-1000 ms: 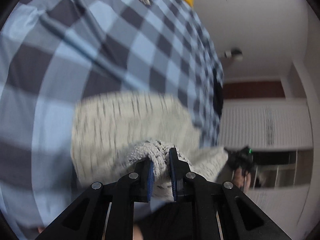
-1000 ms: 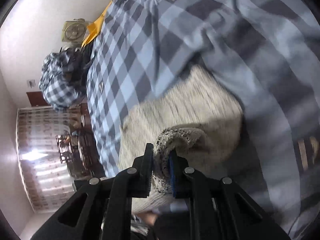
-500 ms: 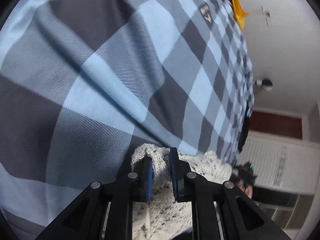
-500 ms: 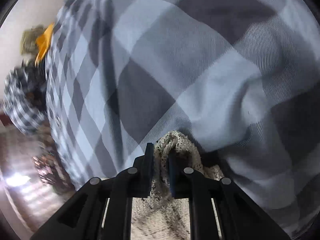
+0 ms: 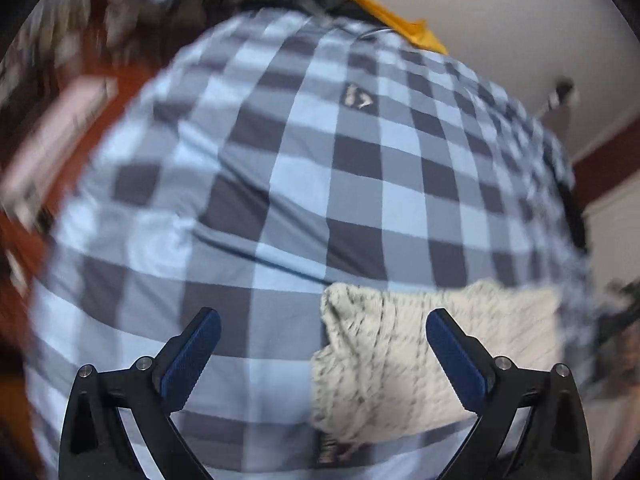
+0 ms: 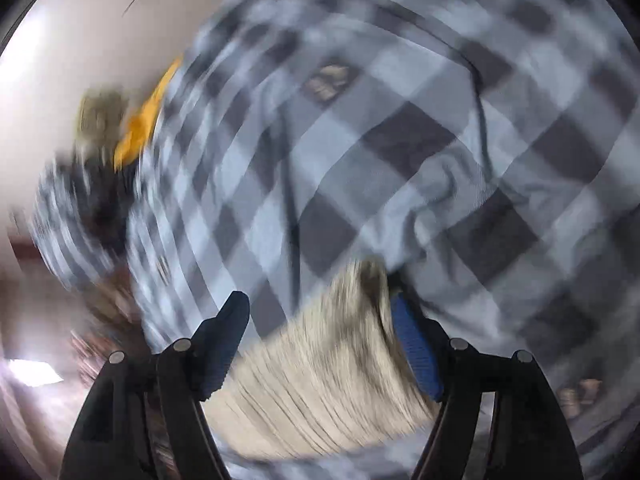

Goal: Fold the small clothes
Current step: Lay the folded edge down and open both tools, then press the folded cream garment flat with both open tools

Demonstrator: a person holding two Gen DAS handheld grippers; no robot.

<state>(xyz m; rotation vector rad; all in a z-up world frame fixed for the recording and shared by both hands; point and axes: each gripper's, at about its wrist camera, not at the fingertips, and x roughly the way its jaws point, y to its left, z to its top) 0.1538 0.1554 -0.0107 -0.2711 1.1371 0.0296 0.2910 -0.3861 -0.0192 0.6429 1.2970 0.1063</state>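
Spread wide under everything: a blue-and-grey checked bedsheet (image 5: 304, 184), creased near the right side in the right wrist view. Orange cloth (image 5: 400, 30) at its far edge, by the white wall (image 5: 520, 20). Cream speckled knit garment (image 5: 420, 352) lying folded on the sheet. Left gripper (image 5: 322, 350) jaws now wide apart, right gripper (image 6: 320, 344) jaws likewise; half a second ago both clamped on the knit. Heavy motion blur.

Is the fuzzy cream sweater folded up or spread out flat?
Folded: the cream knitted sweater lies as a compact doubled block on the blue checked bedsheet.
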